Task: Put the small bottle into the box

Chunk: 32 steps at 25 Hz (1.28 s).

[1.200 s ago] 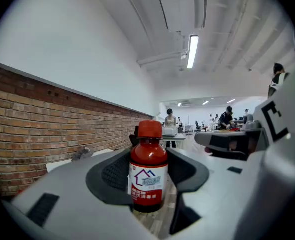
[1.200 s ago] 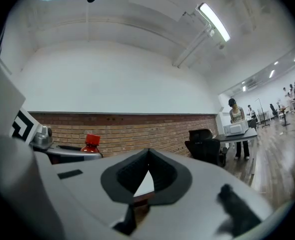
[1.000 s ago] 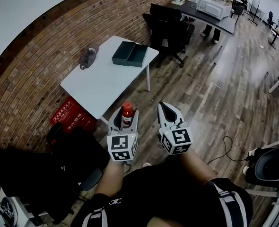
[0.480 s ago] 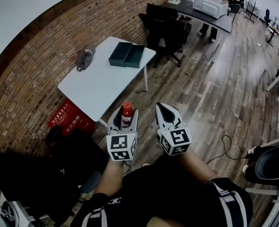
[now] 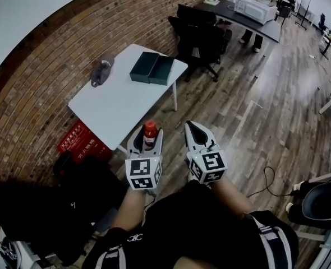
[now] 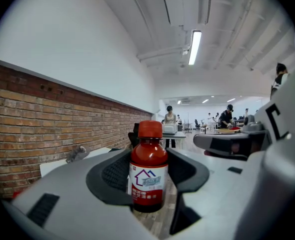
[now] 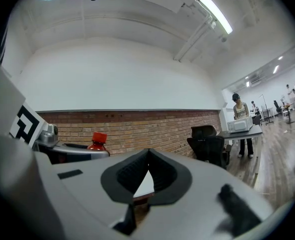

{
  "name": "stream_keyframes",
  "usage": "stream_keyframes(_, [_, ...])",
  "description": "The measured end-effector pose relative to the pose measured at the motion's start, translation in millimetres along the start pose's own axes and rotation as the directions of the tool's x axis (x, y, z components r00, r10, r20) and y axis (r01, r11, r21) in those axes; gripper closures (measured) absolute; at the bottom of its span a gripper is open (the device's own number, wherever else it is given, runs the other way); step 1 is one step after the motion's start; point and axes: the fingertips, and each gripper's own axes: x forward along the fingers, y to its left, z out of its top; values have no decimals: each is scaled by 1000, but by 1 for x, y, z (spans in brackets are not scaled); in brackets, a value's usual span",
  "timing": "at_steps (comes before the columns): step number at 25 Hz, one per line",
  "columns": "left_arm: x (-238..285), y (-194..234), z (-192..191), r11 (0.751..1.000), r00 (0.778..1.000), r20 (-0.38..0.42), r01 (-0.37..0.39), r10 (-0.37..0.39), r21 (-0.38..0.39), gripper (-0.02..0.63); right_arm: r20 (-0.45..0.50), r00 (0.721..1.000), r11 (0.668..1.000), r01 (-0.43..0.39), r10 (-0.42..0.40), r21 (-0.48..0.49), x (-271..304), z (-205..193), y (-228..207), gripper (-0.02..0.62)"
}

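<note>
1. Left gripper (image 5: 147,139): jaws spread wide and pinching the bottle (image 6: 148,166) by its body, one pad on each side. Bottle upright, with a red cap, a dark red body and a white label bearing a house mark.
2. Right gripper (image 5: 194,129): jaws pressed together, tips touching, nothing between them. It is held just beside the left gripper, at about the same height.
3. Both grippers are held in front of the person, above the wood floor (image 5: 255,122), near the table's (image 5: 118,102) front corner.
4. Box (image 5: 153,68): dark, two halves side by side, on the far end of the white table. Bottle is well apart from it.
5. A grey object (image 5: 101,72) lies on the table near the brick wall (image 5: 53,49), left of the box; what it is cannot be told.
6. Red crate (image 5: 78,142) is on the floor under the table's near end.
7. Black chairs (image 5: 202,35) stand beyond the table.
</note>
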Motion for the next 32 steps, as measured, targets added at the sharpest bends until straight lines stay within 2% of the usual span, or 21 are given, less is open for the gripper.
stream_keyframes(8, [56, 29, 19, 997, 997, -1, -73, 73, -11, 379, 9, 1000, 1000, -6, 6, 27, 51, 8, -42, 569])
stream_keyframes(15, [106, 30, 42, 994, 994, 11, -111, 111, 6, 379, 23, 998, 998, -64, 64, 23, 97, 30, -79, 569])
stream_keyframes(20, [139, 28, 44, 990, 990, -1, -141, 141, -12, 379, 16, 996, 996, -93, 93, 8, 116, 34, -104, 569])
stream_keyframes(25, [167, 14, 45, 988, 989, 3, -150, 150, -30, 379, -1, 996, 996, -85, 85, 12, 121, 29, -138, 569])
stream_keyframes(32, [201, 2, 37, 992, 992, -22, -123, 123, -19, 379, -13, 999, 998, -46, 47, 40, 130, 21, -172, 569])
